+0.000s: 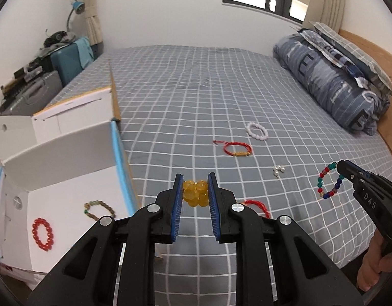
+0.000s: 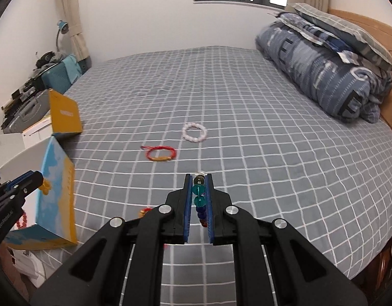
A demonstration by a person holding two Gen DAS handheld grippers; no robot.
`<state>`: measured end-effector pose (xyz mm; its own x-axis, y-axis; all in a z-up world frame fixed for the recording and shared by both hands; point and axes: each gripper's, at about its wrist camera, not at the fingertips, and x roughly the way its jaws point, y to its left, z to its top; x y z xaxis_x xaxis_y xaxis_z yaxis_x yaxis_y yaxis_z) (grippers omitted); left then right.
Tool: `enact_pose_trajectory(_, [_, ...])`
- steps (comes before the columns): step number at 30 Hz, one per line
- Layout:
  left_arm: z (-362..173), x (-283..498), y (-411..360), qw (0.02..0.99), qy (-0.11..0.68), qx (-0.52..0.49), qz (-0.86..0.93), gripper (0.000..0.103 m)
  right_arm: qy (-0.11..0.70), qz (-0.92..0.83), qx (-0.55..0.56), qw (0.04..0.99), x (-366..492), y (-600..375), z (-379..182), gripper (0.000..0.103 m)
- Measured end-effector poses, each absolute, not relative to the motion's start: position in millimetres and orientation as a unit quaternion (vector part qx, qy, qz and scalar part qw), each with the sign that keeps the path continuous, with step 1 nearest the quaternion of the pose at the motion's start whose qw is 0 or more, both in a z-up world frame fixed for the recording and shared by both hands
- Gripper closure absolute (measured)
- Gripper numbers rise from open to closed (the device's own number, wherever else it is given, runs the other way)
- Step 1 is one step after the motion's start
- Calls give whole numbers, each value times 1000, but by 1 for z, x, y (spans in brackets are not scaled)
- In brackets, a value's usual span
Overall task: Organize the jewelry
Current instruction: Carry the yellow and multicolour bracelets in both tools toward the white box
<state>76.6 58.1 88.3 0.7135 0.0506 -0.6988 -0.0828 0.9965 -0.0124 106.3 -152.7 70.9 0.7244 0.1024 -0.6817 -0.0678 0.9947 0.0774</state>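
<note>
Red cord bracelet (image 1: 257,205) half behind left gripper (image 1: 195,191)

Glossy translucent yellow beads (image 1: 195,193), matt checked cloth bedsheet (image 1: 196,89), smooth white cardboard box (image 1: 68,199), wooden headboard (image 1: 374,51).

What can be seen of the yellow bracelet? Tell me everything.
The yellow bracelet is a string of round, translucent amber-yellow beads, glassy-looking, bunched into a tight cluster. It is pinched between the blue pads of the left gripper, held off the bed. In the right wrist view it shows as a small yellow bit beside the box.
</note>
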Motion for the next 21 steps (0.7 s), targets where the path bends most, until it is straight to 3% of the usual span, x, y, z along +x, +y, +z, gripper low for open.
enact_pose_trajectory(21, [112, 46, 186, 913, 378, -55, 145, 84, 348, 134, -13, 928, 114, -6, 115, 94])
